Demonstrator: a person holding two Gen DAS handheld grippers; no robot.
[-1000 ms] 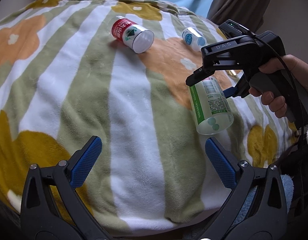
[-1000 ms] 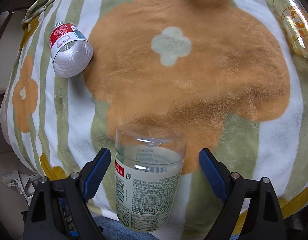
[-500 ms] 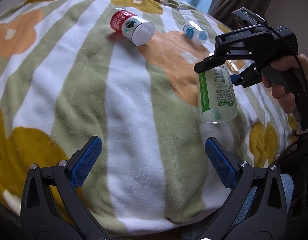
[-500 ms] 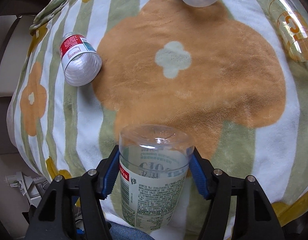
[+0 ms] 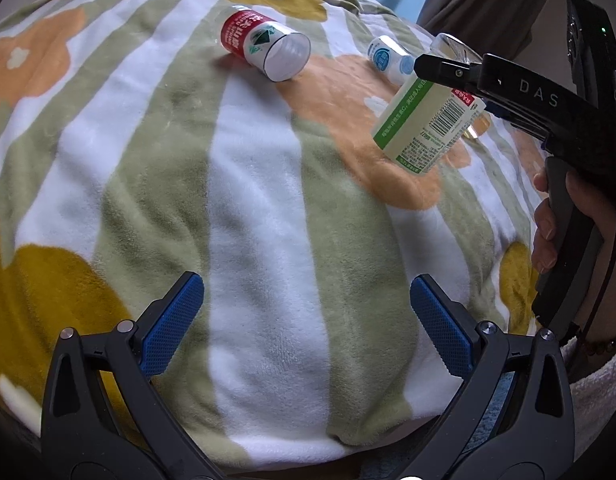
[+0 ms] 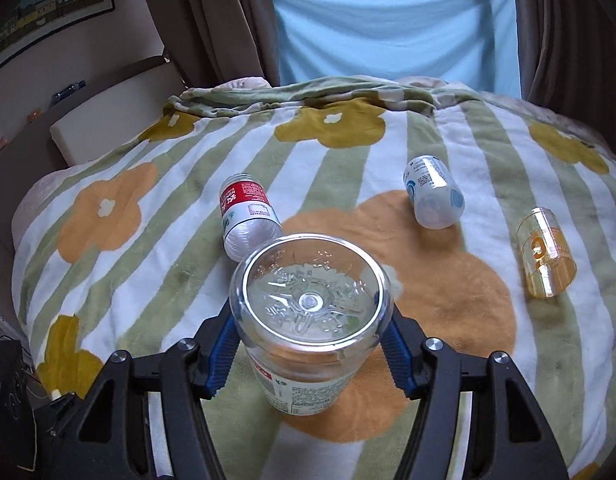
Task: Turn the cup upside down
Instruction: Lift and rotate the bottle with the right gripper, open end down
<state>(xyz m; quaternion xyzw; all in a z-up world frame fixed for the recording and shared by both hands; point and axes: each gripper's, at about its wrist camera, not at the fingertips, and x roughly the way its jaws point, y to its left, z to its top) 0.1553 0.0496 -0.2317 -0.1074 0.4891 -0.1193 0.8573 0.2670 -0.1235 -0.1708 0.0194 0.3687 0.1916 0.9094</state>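
My right gripper [image 6: 309, 344] is shut on a clear plastic cup with a green and white label [image 6: 308, 320]. The cup hangs above the blanket with its closed base facing my right wrist camera and its open end pointing down and away. In the left wrist view the same cup [image 5: 425, 124] is tilted in the air above the orange flower patch, held by the right gripper [image 5: 459, 80]. My left gripper [image 5: 304, 320] is open and empty, low over the blanket's near side.
A flowered, striped blanket [image 6: 148, 272] covers the surface. A red-label cup [image 6: 248, 216], a blue-label cup [image 6: 431, 192] and an orange clear cup [image 6: 545, 252] lie on their sides on it. Curtains and a blue cloth hang behind.
My right gripper closed on the green-label cup, lifted it off the blanket and turned it. The right wrist view swung from looking down to looking level. My left gripper stayed open in place.
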